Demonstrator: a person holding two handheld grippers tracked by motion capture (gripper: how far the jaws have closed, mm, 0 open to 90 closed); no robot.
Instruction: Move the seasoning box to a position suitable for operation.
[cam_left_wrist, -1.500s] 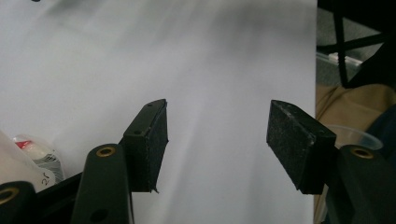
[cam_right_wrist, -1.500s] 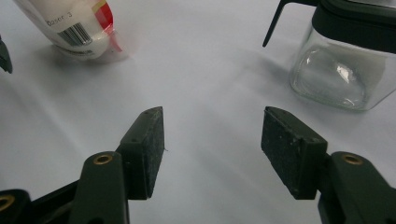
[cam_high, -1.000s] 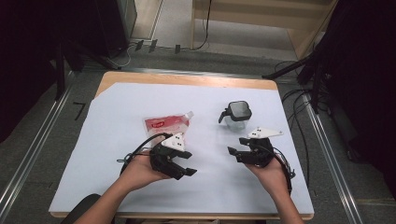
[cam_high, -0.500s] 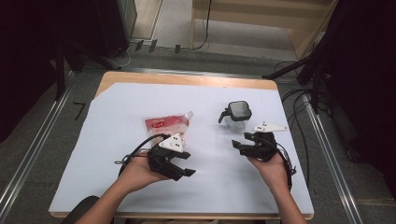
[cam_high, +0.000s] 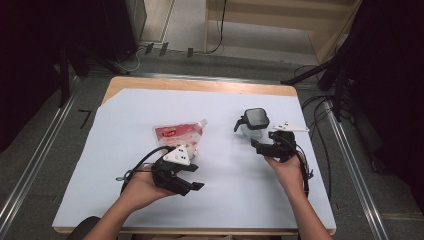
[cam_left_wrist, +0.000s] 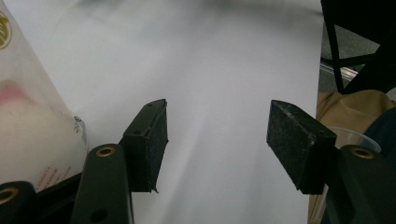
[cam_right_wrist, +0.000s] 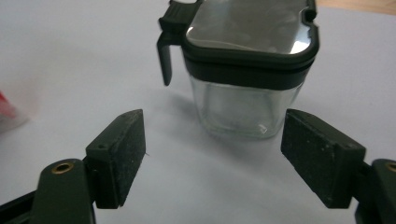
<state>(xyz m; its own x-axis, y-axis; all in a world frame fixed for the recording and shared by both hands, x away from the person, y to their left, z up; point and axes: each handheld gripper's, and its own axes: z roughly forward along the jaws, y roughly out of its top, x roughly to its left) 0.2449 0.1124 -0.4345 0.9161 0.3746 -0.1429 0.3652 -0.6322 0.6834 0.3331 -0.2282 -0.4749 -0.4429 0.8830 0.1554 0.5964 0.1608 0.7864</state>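
High view: the right gripper (cam_high: 264, 145) now sits just short of the glass jar (cam_high: 254, 123), at about 1 o'clock from the table's middle; half a second ago and a second ago it lay lower and farther toward the person, so it has closed in on the jar.
Meaning: I judge this as the approach to a grasp of the jar; the closing step is not yet done.
Jar: a clear square container with a black lid and a side lever, upright on the white table cover (cam_high: 225, 200), closed as far as the pictures tell.
Right tongs: in the right gripper view the right gripper (cam_right_wrist: 215, 158) stands released, jaws spread wide, wider than the glass jar (cam_right_wrist: 247, 70); the jar lies ahead at 12 o'clock, slightly toward the right jaw, touching neither pad.
Left tongs: the left gripper (cam_high: 192, 177) rests in the hand at about 7 o'clock from the table's middle, much where it was a second ago; in the left gripper view the left gripper (cam_left_wrist: 217, 140) is released too, jaws well apart with bare cover between them, holding nothing.
Pouch: the red-and-clear pouch (cam_high: 178, 136) lies flat at 11 o'clock of the left gripper, just beside it; the pouch (cam_left_wrist: 32, 121) shows at the left jaw's outer side.
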